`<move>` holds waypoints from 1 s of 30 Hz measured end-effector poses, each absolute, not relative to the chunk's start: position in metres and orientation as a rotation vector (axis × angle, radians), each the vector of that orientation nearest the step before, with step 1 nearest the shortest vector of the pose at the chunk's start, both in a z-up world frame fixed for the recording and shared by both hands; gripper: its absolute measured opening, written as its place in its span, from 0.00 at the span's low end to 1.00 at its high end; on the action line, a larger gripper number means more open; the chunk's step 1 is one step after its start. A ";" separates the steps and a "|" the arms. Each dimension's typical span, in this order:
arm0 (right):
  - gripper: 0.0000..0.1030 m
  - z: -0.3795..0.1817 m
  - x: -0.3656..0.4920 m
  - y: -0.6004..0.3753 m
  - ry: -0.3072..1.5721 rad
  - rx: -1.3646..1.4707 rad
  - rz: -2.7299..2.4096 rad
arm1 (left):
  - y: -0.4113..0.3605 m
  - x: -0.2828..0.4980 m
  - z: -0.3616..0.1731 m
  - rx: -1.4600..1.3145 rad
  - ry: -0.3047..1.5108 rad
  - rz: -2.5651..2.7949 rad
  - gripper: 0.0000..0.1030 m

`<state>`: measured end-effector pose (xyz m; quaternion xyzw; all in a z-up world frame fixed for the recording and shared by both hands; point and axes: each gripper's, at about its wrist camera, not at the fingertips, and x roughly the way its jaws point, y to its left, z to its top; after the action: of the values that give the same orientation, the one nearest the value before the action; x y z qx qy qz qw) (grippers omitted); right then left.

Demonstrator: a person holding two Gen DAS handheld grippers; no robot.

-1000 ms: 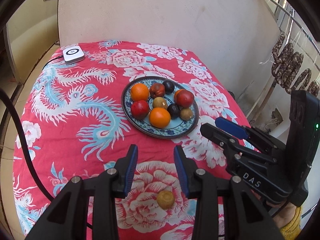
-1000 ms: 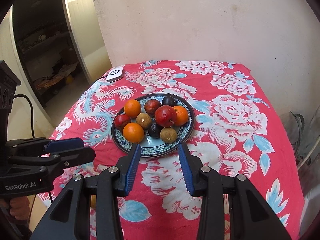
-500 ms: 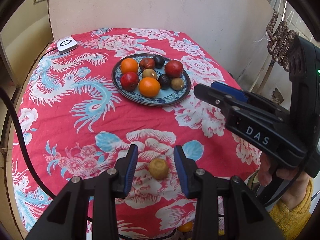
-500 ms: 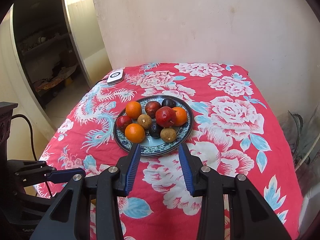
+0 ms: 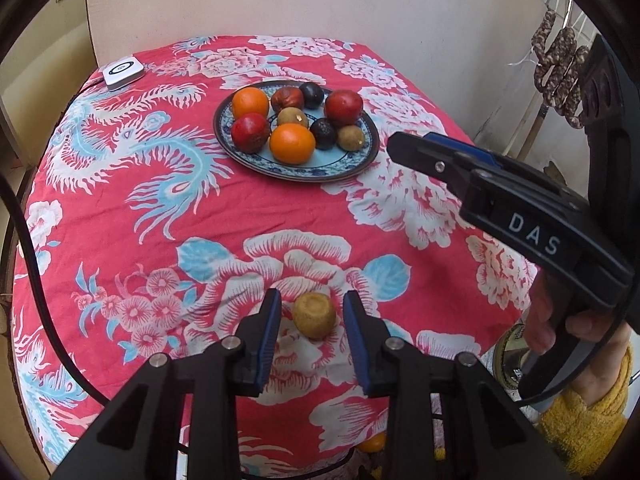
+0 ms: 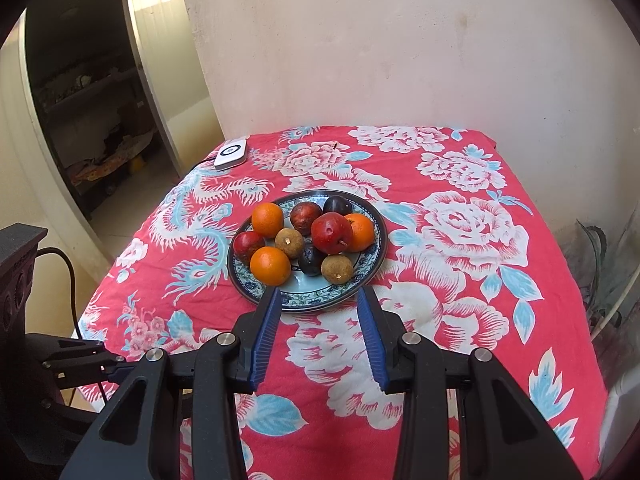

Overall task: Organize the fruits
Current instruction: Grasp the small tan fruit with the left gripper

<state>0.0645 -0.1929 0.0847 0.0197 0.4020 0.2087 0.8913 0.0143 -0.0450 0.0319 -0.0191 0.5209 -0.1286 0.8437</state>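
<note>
A small brown fruit (image 5: pixel 314 315) lies alone on the red flowered tablecloth (image 5: pixel 120 208) near the front edge. My left gripper (image 5: pixel 313 299) straddles it. Its jaws are closing, and a narrow gap still shows between each blue pad and the fruit. Farther back a blue patterned plate (image 5: pixel 348 168) holds oranges (image 5: pixel 291 144), red fruits (image 5: pixel 343 107), dark plums and brown fruits. My right gripper (image 6: pixel 319 294) hovers open and empty over the plate's (image 6: pixel 236 276) near rim. It also shows from the side in the left wrist view (image 5: pixel 404 148).
A white square device (image 5: pixel 123 72) with a cable sits at the table's back left corner. A pale wall stands behind the table. Sausages (image 5: pixel 560 76) hang at the right. A hand with a yellow sleeve (image 5: pixel 588 432) holds the right gripper. A doorway (image 6: pixel 100 120) opens at the left.
My left gripper has sunk and come forward over the lone brown fruit, which now sits between narrower jaws. The right gripper has stayed where it was.
</note>
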 end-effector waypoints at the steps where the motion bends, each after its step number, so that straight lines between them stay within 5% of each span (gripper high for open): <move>1: 0.39 0.085 0.064 -0.193 0.835 0.042 0.433 | -0.045 0.014 0.031 -0.041 1.103 -0.273 0.29; 30: 0.39 0.084 0.065 -0.189 0.835 0.040 0.438 | -0.031 0.039 0.063 -0.118 0.966 -0.225 0.24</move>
<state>0.0651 -0.1886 0.0844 0.0194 0.4021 0.2108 0.8908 0.0394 -0.0311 0.0630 -0.0564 0.4633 -0.1079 0.8778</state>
